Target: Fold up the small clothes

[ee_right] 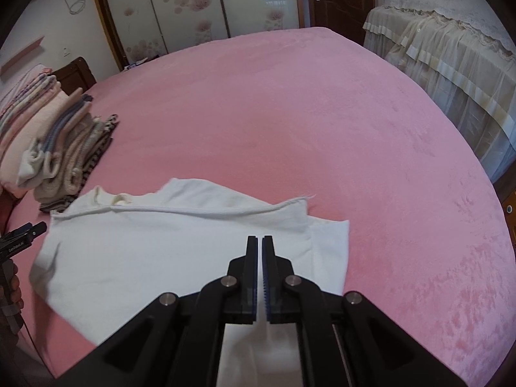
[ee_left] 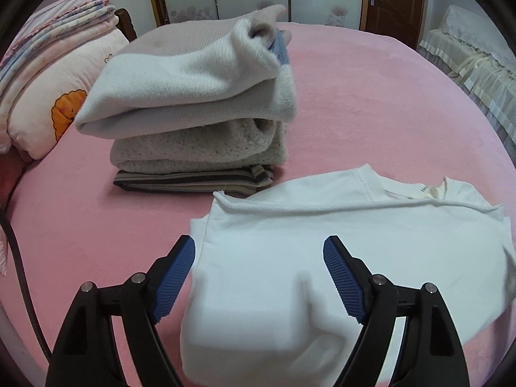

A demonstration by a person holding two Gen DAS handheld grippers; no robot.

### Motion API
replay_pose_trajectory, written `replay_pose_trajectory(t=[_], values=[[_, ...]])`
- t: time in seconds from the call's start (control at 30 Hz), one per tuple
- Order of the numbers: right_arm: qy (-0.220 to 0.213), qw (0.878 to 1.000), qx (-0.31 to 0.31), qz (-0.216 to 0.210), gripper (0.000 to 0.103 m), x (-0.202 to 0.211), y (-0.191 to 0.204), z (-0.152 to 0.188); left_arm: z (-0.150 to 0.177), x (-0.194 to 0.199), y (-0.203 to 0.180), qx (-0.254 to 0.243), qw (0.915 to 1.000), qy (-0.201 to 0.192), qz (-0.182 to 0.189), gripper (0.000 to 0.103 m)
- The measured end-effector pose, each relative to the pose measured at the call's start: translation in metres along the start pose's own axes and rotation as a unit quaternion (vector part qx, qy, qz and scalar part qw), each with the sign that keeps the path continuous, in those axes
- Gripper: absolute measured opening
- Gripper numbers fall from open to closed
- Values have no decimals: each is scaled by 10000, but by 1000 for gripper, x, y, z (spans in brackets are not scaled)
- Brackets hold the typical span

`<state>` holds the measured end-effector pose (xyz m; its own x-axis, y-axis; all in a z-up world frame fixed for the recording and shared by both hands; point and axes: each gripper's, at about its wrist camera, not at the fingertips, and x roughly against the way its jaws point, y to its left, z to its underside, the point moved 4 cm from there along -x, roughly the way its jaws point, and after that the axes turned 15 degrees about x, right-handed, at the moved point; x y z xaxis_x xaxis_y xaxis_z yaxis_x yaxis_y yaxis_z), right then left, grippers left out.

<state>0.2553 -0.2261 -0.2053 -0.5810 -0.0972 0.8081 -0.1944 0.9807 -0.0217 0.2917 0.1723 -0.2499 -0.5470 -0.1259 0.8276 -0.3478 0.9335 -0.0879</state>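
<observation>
A white garment (ee_left: 322,251) lies partly folded on the pink bed (ee_left: 371,113), its collar and label toward the far right. My left gripper (ee_left: 259,251) is open, its blue pads either side of the garment's near left part, holding nothing. In the right wrist view the same garment (ee_right: 161,242) spreads across the near bed. My right gripper (ee_right: 259,242) is shut above the garment's right part; no cloth shows between the tips. The left gripper's tip (ee_right: 29,230) shows at the far left edge there.
A stack of folded clothes (ee_left: 193,113) stands behind the garment to the left, also seen in the right wrist view (ee_right: 64,161). Pillows and folded quilts (ee_left: 48,80) lie at the bed's left. A lace-covered piece of furniture (ee_right: 451,48) stands right of the bed.
</observation>
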Motion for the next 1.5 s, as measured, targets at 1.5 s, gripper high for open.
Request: replay_pose_trajectory(t=[1.5], values=[[-260, 9909, 771, -1075, 3, -13, 184, 8, 144, 27, 42, 2474, 9546, 987, 1337, 85]])
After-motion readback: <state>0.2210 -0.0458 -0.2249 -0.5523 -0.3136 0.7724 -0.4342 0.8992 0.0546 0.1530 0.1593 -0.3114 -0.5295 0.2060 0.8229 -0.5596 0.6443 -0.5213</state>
